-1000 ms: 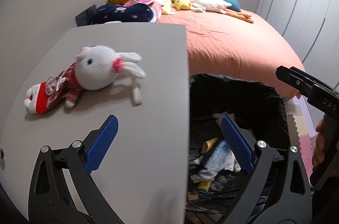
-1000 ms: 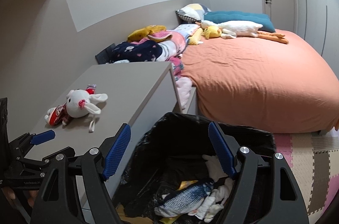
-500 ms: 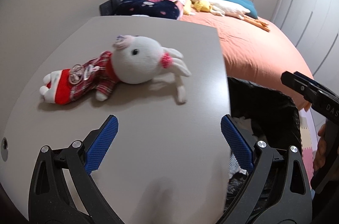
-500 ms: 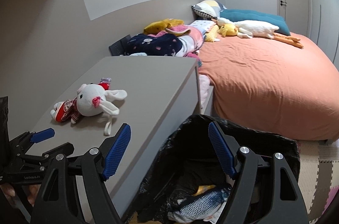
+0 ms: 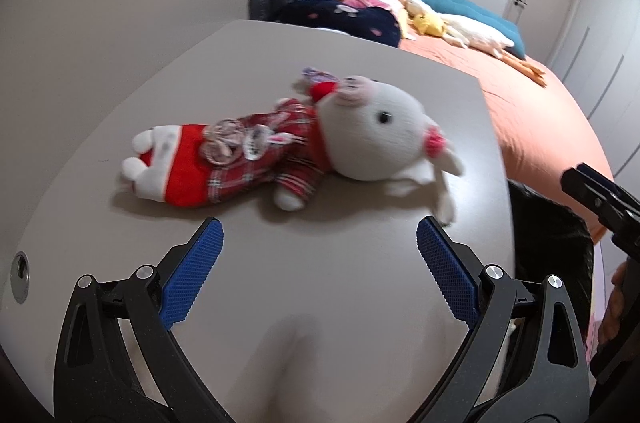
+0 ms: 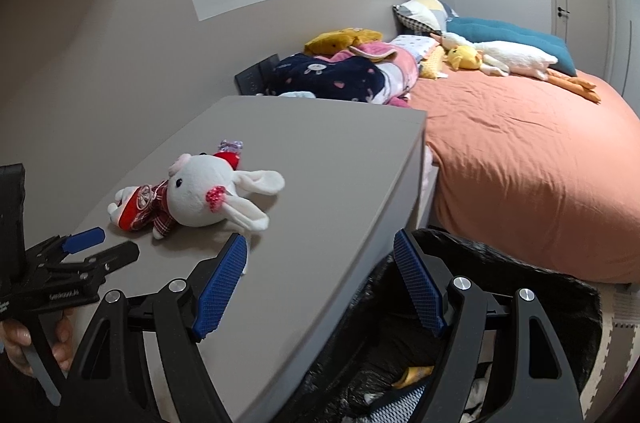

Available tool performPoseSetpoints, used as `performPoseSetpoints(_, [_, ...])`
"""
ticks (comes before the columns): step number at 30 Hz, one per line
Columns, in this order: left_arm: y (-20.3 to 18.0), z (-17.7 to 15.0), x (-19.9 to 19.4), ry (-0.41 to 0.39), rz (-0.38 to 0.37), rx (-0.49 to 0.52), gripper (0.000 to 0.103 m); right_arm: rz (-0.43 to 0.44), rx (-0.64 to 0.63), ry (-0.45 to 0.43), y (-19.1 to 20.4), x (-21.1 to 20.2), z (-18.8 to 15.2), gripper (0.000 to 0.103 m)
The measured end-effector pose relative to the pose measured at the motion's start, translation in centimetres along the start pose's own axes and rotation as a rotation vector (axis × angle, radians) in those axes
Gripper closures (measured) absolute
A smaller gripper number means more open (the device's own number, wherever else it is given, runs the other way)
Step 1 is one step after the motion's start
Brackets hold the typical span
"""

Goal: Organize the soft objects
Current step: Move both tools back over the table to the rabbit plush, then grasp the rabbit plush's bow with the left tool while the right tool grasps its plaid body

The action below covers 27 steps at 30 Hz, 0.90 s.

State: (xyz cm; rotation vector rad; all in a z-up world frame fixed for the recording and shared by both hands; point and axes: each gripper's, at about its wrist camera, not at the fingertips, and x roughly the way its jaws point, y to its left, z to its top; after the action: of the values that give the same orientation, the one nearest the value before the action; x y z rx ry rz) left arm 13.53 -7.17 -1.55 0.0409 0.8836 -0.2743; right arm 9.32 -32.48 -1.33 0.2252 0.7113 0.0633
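We find only one line of print, small white lettering [image 6: 66, 293] on the black body of the left gripper [image 6: 106, 247], seen from the right wrist. It runs along the side plate, just above the hand [image 6: 18, 343] that holds the grip. It looks like a single short word or name, but it is too small and soft for us to spell out. On the rabbit [image 5: 360, 135], a small white tag [image 5: 260, 139] lies on the plaid dress. It seems to carry a printed figure, and any words on it are blurred. We can read nothing else.
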Motion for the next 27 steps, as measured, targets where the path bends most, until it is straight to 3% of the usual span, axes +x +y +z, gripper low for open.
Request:
performPoseSetpoints(8, [2.9, 1.1, 1.3, -0.007, 0.044, -0.015, 0.009, 0.041, -0.029, 0.021, 2.3, 2.3, 0.6, 0.027])
performPoseSetpoints(19, [6.5, 3.4, 4.6, 0.008, 0.085, -0.053, 0.033, 0.071, -0.068, 0.032, 4.5, 3.9, 1.0, 0.027])
performPoseSetpoints(27, [7.5, 4.1, 5.4, 0.01, 0.083, -0.041, 0.039, 0.108, -0.102, 0.044, 6.5, 4.8, 1.1, 0.027])
